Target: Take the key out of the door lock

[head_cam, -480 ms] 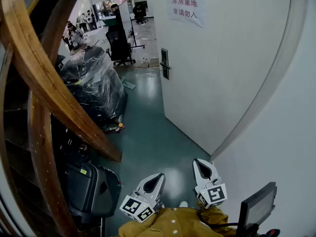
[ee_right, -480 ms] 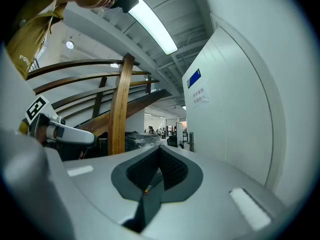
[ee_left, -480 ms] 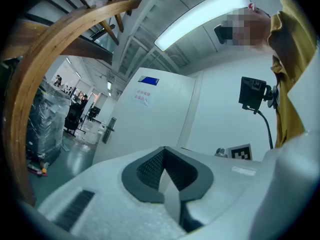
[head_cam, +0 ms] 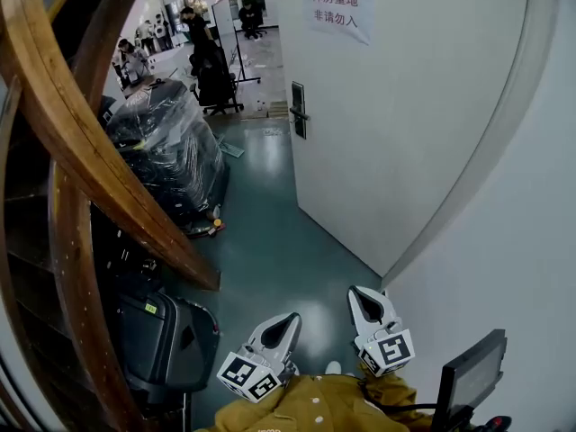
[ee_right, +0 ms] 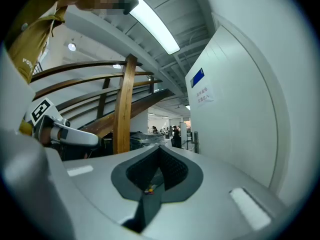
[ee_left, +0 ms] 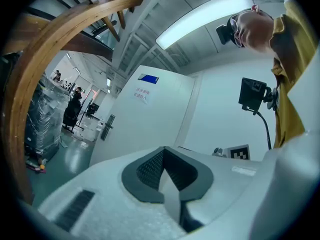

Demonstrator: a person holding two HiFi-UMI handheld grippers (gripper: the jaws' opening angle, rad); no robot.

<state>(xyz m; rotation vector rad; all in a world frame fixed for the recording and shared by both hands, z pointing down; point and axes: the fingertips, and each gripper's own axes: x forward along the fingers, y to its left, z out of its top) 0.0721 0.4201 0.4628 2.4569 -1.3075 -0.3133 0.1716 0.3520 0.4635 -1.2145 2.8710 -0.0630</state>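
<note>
A white door [head_cam: 405, 106] stands ahead on the right, with a dark lock plate and handle [head_cam: 298, 111] on its left edge; the same lock plate [ee_left: 106, 127] shows small in the left gripper view. No key can be made out at this distance. Both grippers are held low near the person's yellow jacket, far from the lock. My left gripper [head_cam: 286, 320] is shut with nothing in it. My right gripper [head_cam: 362, 294] is also shut and empty. A paper notice [head_cam: 340, 12] hangs on the door.
A curved wooden stair rail [head_cam: 99, 169] runs down the left. Plastic-wrapped goods [head_cam: 166, 151] sit on the green floor beyond it, a dark suitcase [head_cam: 162, 336] lies near my feet. People and office chairs are in the far room [head_cam: 202, 52]. A small screen [head_cam: 468, 376] is at lower right.
The view has shifted slightly closer to the door; both grippers keep the same pose and stay shut.
</note>
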